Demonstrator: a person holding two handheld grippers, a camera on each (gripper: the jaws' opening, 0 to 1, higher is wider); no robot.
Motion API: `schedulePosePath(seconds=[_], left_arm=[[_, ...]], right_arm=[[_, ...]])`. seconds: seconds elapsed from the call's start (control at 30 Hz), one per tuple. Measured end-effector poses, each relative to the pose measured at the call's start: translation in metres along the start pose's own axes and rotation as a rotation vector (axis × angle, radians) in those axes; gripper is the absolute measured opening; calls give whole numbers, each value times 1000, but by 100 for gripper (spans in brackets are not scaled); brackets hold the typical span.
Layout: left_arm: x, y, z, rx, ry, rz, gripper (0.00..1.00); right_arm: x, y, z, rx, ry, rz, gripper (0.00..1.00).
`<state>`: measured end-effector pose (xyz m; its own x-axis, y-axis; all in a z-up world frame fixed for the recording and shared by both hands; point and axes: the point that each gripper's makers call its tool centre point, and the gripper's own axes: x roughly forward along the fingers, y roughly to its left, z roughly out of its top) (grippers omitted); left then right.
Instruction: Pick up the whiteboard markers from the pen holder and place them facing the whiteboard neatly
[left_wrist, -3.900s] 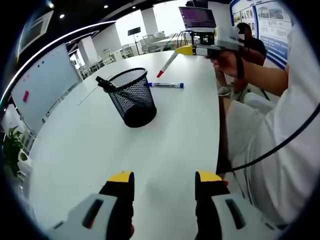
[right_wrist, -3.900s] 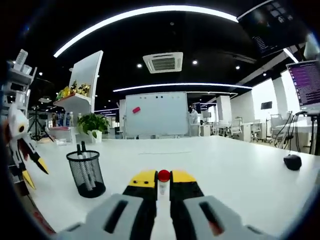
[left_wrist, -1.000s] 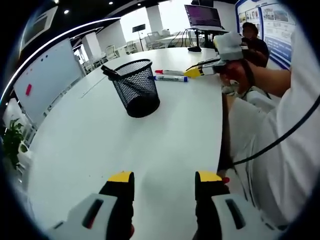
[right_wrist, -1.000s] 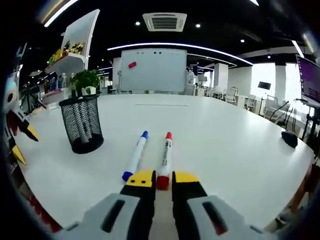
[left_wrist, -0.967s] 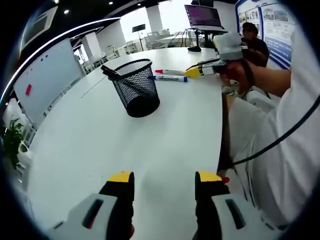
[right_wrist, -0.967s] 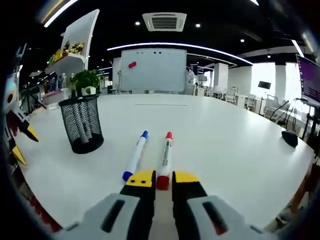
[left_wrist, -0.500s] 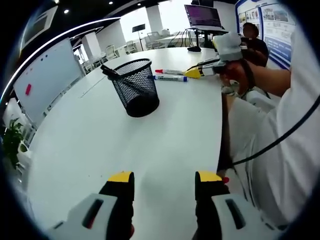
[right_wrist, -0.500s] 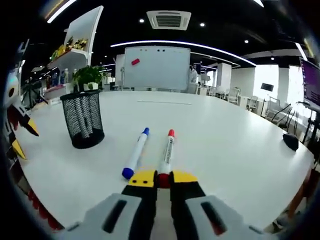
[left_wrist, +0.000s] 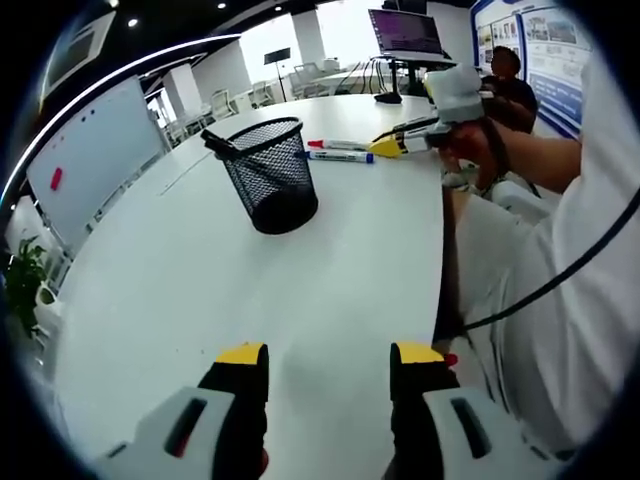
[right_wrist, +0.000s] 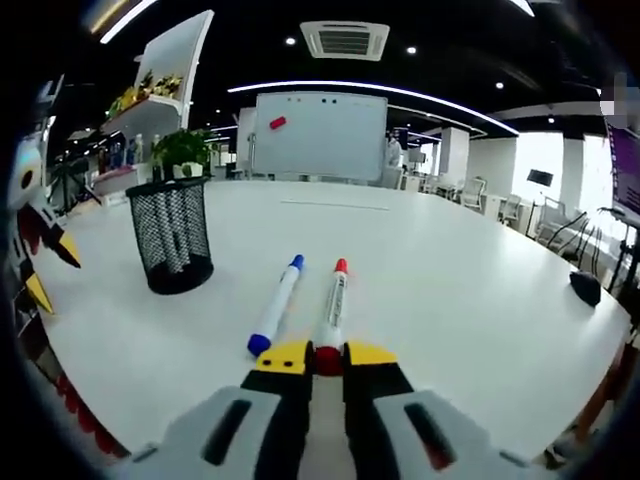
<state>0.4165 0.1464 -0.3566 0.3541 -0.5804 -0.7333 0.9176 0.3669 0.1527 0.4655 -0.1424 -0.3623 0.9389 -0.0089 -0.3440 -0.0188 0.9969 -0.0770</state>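
Red-capped whiteboard marker (right_wrist: 331, 305) now down on white table (right_wrist: 460, 290) beside blue-capped marker (right_wrist: 275, 305) — right gripper (right_wrist: 315, 358) jaws narrow on its end; left gripper (left_wrist: 328, 357) jaws wide, empty — black markers remain in black mesh pen holder (right_wrist: 176, 235).

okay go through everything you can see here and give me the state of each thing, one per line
Red marker: lying on the table, near end between the right hand-held gripper jaws.
Blue marker: lying flat beside the red one, free.
Pen holder: upright, dark markers inside.
Left hand-held gripper: open, empty.
Whiteboard: upright, far end of the room.
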Motion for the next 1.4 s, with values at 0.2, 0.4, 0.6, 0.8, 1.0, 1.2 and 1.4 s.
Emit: schedulePosePath(seconds=[0.2, 0.4, 0.6, 0.8, 1.0, 1.2, 1.4], left_arm=[[-1, 0, 1, 4, -4, 1, 50], [0, -1, 0, 6, -7, -4, 50], [-1, -2, 4, 16, -13, -8, 50], [-2, -2, 5, 14, -20, -6, 50], [-2, -2, 4, 16, -16, -4, 50], [-4, 0, 3, 14, -12, -3, 50], [-3, 2, 4, 13, -17, 1, 50]], right_arm=[[0, 0, -1, 10, -1, 4, 16], [-1, 2, -1, 22, 6, 18, 17], [-4, 1, -2, 31, 6, 15, 17], [-8, -1, 1, 41, -2, 9, 17], [-10, -3, 5, 45, -13, 7, 17], [-20, -10, 23, 86, -46, 12, 17], [-22, -16, 35, 82, -71, 14, 17]])
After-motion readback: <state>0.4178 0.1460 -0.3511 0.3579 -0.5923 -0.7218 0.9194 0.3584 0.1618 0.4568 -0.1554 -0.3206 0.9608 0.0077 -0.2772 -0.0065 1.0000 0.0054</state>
